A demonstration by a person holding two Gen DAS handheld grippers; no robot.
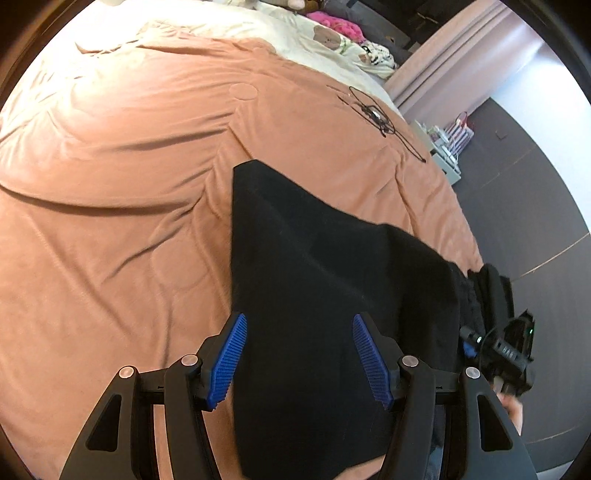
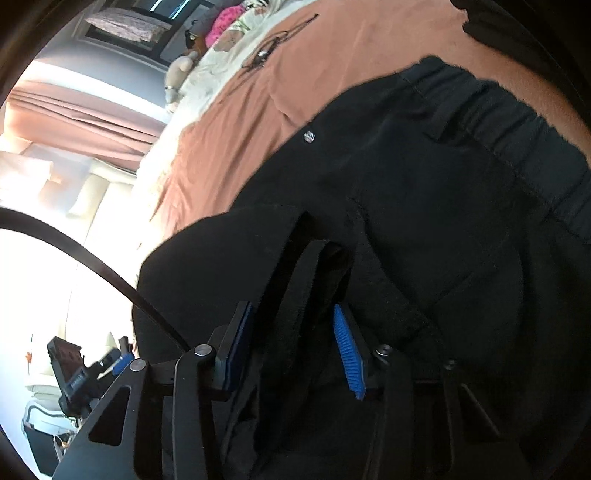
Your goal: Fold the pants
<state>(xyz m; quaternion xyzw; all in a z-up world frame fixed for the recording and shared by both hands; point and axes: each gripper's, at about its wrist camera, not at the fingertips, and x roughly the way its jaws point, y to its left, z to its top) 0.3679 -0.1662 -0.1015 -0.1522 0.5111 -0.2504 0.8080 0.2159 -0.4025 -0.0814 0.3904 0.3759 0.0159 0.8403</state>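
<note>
Left gripper (image 1: 299, 360) gaped wide over black pants (image 1: 314, 280) lying on the bed (image 1: 110, 221). Right gripper (image 2: 295, 347) sat parted, folds of pants between its fingers, no clamp.

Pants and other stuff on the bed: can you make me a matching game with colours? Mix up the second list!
Things:
1. pants
2. bedspread
3. finger pads of the left gripper
4. fluffy thing at the far end of the bed

Colours:
A. blue
B. bright pink
C. black
D. salmon orange

Pairs: 1-C, 2-D, 3-A, 4-B
</note>
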